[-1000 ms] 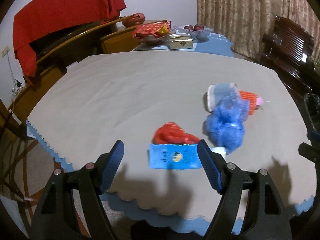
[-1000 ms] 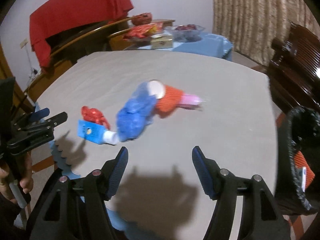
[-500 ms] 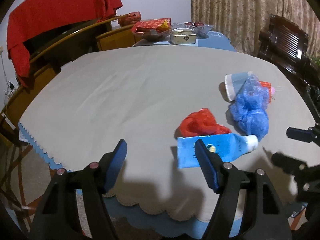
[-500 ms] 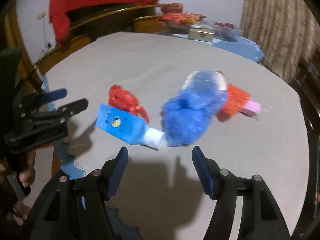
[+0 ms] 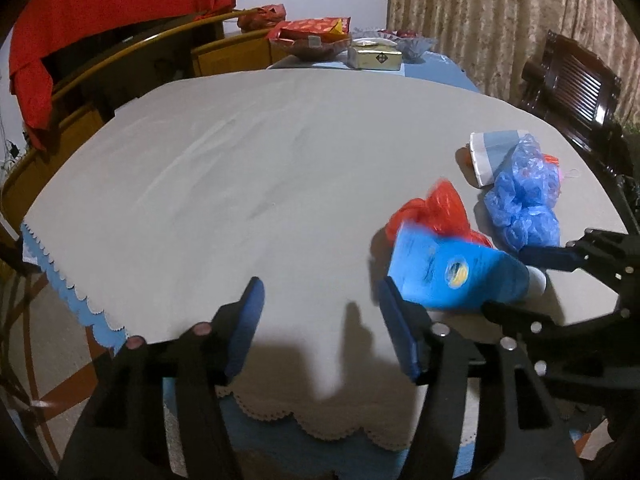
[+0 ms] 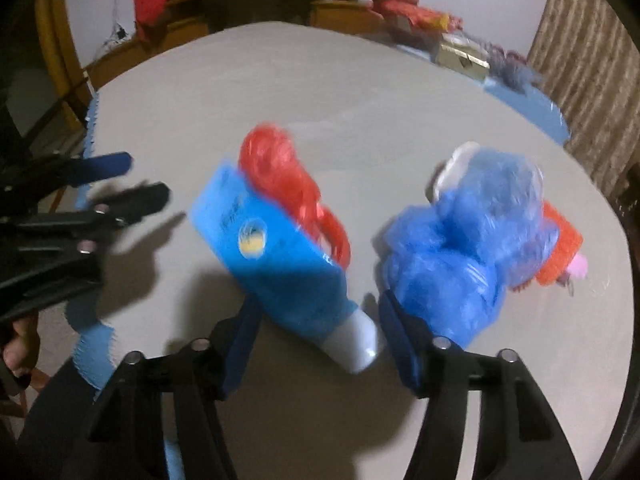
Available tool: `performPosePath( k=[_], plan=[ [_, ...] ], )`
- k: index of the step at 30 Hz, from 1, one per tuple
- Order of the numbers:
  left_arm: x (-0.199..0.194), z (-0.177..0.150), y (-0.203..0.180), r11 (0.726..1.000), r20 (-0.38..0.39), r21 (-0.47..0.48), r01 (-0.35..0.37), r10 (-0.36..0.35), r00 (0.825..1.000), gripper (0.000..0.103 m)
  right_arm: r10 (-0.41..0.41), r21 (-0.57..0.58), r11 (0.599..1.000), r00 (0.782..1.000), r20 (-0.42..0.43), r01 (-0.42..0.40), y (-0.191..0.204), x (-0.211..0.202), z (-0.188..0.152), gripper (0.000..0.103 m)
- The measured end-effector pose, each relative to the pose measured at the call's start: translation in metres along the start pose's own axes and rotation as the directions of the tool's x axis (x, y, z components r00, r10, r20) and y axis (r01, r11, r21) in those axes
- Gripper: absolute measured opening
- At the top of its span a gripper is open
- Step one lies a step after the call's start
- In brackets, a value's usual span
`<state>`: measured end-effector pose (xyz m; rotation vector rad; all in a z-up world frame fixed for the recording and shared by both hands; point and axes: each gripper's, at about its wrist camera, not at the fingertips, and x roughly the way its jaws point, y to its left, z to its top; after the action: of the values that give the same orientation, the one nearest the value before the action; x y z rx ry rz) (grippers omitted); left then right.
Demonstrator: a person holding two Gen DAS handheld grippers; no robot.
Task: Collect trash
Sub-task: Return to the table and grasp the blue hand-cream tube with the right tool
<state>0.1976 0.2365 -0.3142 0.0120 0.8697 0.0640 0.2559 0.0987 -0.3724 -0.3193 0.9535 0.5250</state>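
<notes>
Blue tube: cap end lay between the spread right gripper.
Long axis ran diagonally away leftward; left gripper, also spread, empty, stood farther off.

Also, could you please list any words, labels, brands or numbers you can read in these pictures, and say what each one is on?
No text can be read with certainty.
Blue tube: a round yellow and white emblem and faint print, too blurred to read.
Gold box on the far table: a dark diamond-shaped label, too small to read.
Red packets in the bowl behind it: a pattern only, nothing readable.
Paper cup, blue bag and red bag: no print visible.
</notes>
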Motion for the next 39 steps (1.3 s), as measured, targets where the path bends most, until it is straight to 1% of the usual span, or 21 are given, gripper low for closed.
performPosePath(
  k=[1, 2, 3, 4, 10, 13, 16, 17, 18, 22, 26, 28, 32, 35, 39],
  plan=[
    [-0.001, 0.001, -0.001, 1.0, 0.002, 0.0, 0.0, 0.0, 1.0, 0.062, -0.009, -0.001, 1.0, 1.0, -0.012, 0.009, -0.004, 0.0, -0.002, 0.049],
    [-0.001, 0.001, -0.001, 1.0, 0.003, -0.001, 0.0, 0.0, 1.0, 0.063, -0.01, -0.005, 1.0, 0.999, -0.033, 0.01, -0.008, 0.0, -0.005, 0.037],
    [-0.001, 0.002, -0.002, 1.0, 0.002, -0.003, 0.001, -0.001, 1.0, 0.063, 0.012, 0.005, 1.0, 0.998, -0.06, -0.011, -0.014, 0.0, -0.007, 0.028],
    [-0.001, 0.002, -0.003, 1.0, 0.002, -0.003, 0.001, -0.001, 1.0, 0.063, 0.026, 0.019, 1.0, 0.997, -0.07, -0.025, -0.018, -0.002, -0.01, 0.027],
    [-0.005, 0.007, -0.014, 1.0, 0.008, 0.005, 0.008, -0.008, 1.0, 0.063, 0.049, 0.05, 0.998, 0.996, -0.072, -0.046, -0.03, -0.025, -0.03, 0.027],
    [-0.008, 0.011, -0.021, 1.0, 0.015, 0.012, 0.016, -0.016, 1.0, 0.065, 0.044, 0.059, 0.997, 0.995, -0.084, -0.039, -0.034, -0.031, -0.039, 0.028],
    [-0.009, 0.014, -0.027, 1.0, 0.023, 0.018, 0.019, -0.019, 1.0, 0.068, 0.021, 0.063, 0.998, 0.996, -0.09, -0.015, -0.037, -0.032, -0.045, 0.034],
    [-0.008, 0.014, -0.028, 1.0, 0.023, 0.018, 0.02, -0.021, 1.0, 0.068, 0.017, 0.065, 0.998, 0.996, -0.086, -0.011, -0.037, -0.032, -0.044, 0.04],
    [-0.007, 0.015, -0.03, 1.0, 0.022, 0.019, 0.021, -0.022, 1.0, 0.068, 0.017, 0.066, 0.998, 0.997, -0.081, -0.012, -0.036, -0.032, -0.042, 0.043],
    [-0.007, 0.016, -0.032, 1.0, 0.021, 0.018, 0.021, -0.022, 1.0, 0.068, 0.017, 0.043, 0.999, 0.998, -0.057, -0.014, -0.029, -0.027, -0.031, 0.044],
    [-0.005, 0.017, -0.034, 1.0, 0.021, 0.014, 0.019, -0.019, 1.0, 0.068, 0.018, 0.017, 1.0, 0.997, -0.074, -0.017, -0.024, -0.015, -0.027, 0.044],
    [-0.005, 0.017, -0.034, 1.0, 0.019, 0.012, 0.018, -0.018, 1.0, 0.068, 0.012, 0.007, 1.0, 0.998, -0.069, -0.012, -0.023, -0.015, -0.026, 0.043],
    [-0.005, 0.016, -0.034, 1.0, 0.015, 0.01, 0.018, -0.018, 1.0, 0.068, 0.044, 0.043, 0.998, 0.997, -0.058, -0.042, -0.03, -0.022, -0.026, 0.038],
    [-0.007, 0.018, -0.038, 1.0, 0.02, 0.015, 0.025, -0.025, 0.999, 0.068, 0.069, 0.068, 0.995, 0.997, -0.044, -0.066, -0.036, -0.036, -0.028, 0.037],
    [-0.011, 0.022, -0.05, 0.999, 0.028, 0.03, 0.036, -0.037, 0.999, 0.068, 0.072, 0.081, 0.994, 0.997, -0.009, -0.071, -0.045, -0.056, -0.032, 0.037]
  ],
)
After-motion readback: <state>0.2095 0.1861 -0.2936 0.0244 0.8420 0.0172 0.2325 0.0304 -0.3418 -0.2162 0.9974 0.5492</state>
